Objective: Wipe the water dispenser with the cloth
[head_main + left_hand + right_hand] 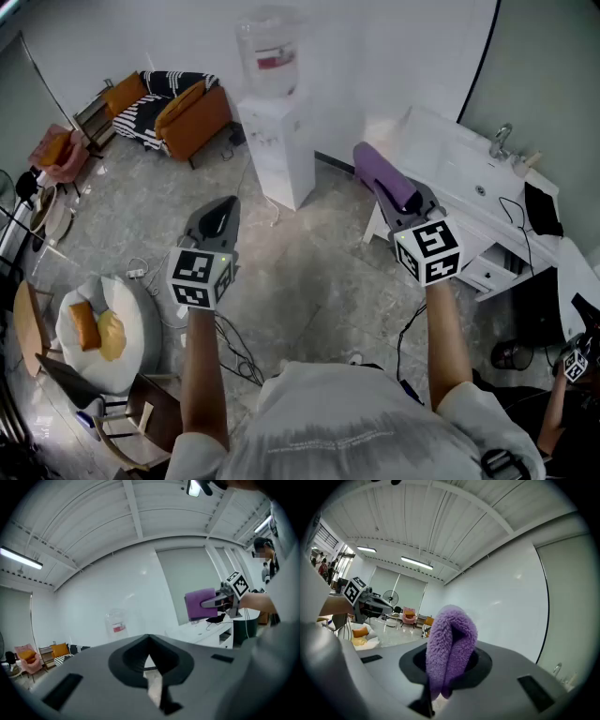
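A white water dispenser [281,141] with a clear bottle [269,52] on top stands against the far wall; the bottle [117,623] shows faintly in the left gripper view. My right gripper [398,192] is shut on a folded purple cloth [382,173], held up in the air to the right of the dispenser and short of it. The cloth [449,646] stands up between the jaws in the right gripper view and also shows as a purple cloth [200,603] from the left. My left gripper [217,214] is shut with nothing in it, below and left of the dispenser.
A white counter with a sink and tap [502,141] runs along the right. An orange sofa [183,112] with a striped throw sits at the back left. A round white table [103,328] and chairs stand at the left. Cables [234,342] trail over the floor.
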The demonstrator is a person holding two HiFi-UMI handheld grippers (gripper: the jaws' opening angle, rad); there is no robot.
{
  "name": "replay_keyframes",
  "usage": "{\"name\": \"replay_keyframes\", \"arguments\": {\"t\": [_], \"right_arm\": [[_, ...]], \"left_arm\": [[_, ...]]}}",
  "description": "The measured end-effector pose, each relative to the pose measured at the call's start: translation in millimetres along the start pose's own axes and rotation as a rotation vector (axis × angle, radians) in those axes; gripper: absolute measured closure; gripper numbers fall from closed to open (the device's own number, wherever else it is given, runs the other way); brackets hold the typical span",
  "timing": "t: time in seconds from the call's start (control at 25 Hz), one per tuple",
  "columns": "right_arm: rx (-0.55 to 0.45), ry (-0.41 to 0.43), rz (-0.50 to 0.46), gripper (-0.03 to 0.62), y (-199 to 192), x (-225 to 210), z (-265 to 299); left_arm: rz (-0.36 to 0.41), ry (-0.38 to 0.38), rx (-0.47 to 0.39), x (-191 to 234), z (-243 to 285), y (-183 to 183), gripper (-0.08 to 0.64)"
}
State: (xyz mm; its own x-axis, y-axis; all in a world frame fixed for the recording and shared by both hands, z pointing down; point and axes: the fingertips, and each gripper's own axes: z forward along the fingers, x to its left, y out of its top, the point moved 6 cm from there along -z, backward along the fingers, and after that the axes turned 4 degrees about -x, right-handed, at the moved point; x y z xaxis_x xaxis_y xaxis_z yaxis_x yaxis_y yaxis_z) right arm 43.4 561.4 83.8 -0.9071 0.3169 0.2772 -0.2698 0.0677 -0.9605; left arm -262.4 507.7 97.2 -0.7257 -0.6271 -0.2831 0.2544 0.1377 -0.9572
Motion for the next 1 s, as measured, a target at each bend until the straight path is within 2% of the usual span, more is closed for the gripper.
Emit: {"name": "replay_keyframes", "arguments": {"t": [0.4, 0.6, 0.68, 1.0], "right_arm": [[-0.038, 0.026, 0.025, 0.528, -17.4, -45.1, -18.2], [-0.065, 0.114, 0.153, 0.528, -27.4, -70.2, -17.5], [-0.060, 0.129, 0.162, 0.528, -32.3, -82.5, -15.6], [-0.022, 0.118, 0.130, 0.529, -50.2, -112.4, 21.8]], "left_arm": [[-0.001, 0.030, 0.020, -47.0, 22.6, 4.4, 0.548], [-0.013, 0.068, 0.037, -68.3, 33.9, 4.3, 0.548], [-0.016, 0.078, 0.044, -73.7, 39.4, 4.4, 0.548], [-0.023, 0.102, 0.054, -53.7, 78.6, -1.0, 0.548]]}}
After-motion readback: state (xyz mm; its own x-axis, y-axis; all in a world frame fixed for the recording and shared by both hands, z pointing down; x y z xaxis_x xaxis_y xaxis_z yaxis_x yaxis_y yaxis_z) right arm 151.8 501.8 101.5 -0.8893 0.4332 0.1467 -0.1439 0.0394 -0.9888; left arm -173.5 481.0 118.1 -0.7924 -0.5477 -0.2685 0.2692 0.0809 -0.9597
